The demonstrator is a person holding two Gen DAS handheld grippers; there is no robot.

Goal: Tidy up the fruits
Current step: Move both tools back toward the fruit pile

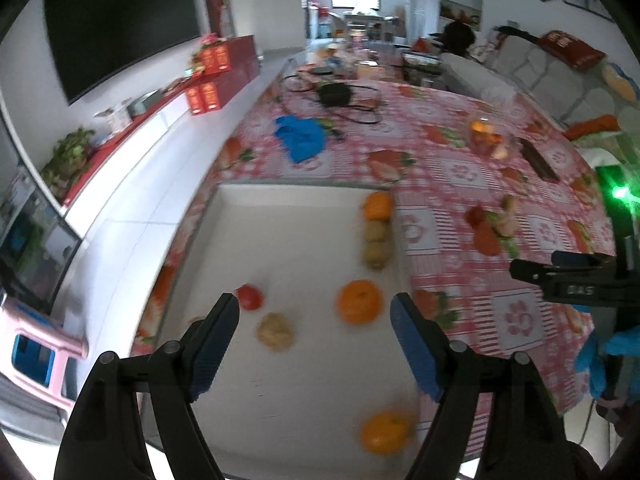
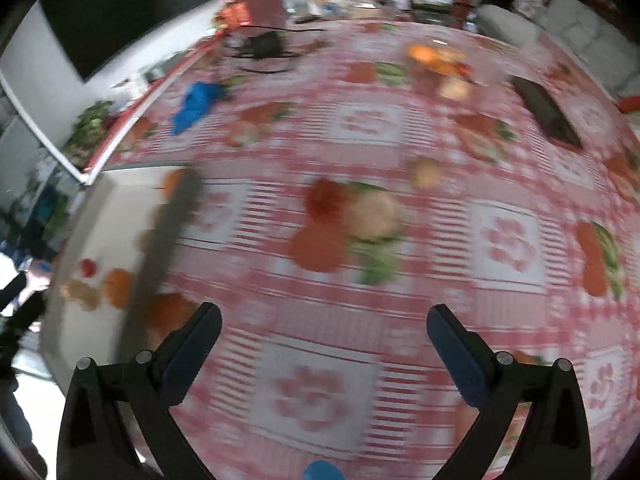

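Right tongs (image 1: 560, 276) — white "DAS" lettering on black body

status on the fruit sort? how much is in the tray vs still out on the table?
Partly done. In the shallow white tray: three oranges, one central, two green kiwis, a red tomato-like fruit and a tan lumpy fruit. In hand: nothing; left gripper and right gripper are open and empty. Left: a small cluster of loose fruit on the red checked tablecloth.
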